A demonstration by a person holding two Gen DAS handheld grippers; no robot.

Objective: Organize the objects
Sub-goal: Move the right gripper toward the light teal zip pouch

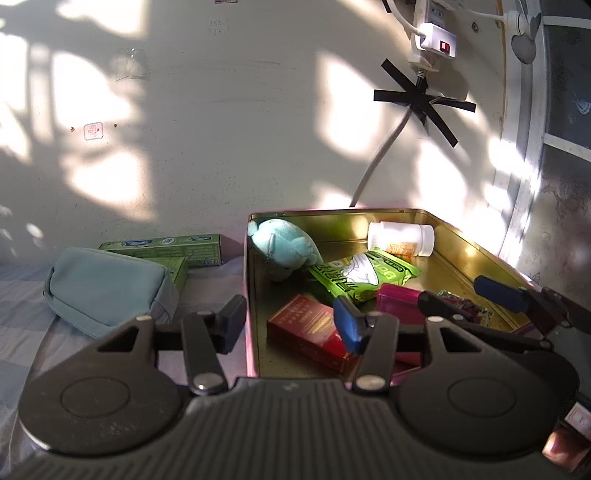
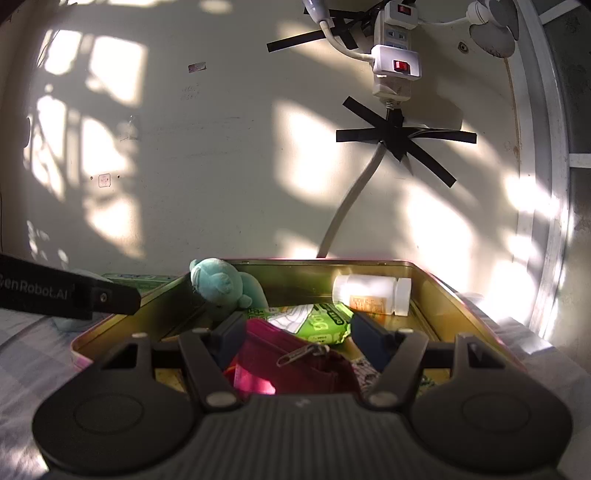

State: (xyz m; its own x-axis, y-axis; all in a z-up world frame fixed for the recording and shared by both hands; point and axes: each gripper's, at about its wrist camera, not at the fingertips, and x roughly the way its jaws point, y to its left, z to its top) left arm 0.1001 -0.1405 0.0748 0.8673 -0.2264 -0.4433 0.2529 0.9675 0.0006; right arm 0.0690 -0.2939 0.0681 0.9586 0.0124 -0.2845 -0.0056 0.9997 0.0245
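Observation:
A gold tin box (image 1: 458,236) (image 2: 424,273) sits on the bed by the wall. It holds a teal plush toy (image 1: 284,247) (image 2: 221,284), a white pill bottle (image 1: 400,238) (image 2: 371,293), a green tissue pack (image 1: 364,275) (image 2: 317,321), a red carton (image 1: 303,328) and a magenta zip pouch (image 1: 399,299) (image 2: 295,362). My left gripper (image 1: 291,325) is open and empty, straddling the tin's left wall. My right gripper (image 2: 299,338) (image 1: 465,295) is open over the magenta pouch, which lies between its fingers.
A blue-grey pouch (image 1: 107,288) and two green boxes (image 1: 166,247) lie on the checked bedsheet (image 1: 22,295) left of the tin. A power strip (image 1: 432,33) and taped cable (image 2: 395,136) hang on the wall behind. A window frame (image 1: 532,129) is at right.

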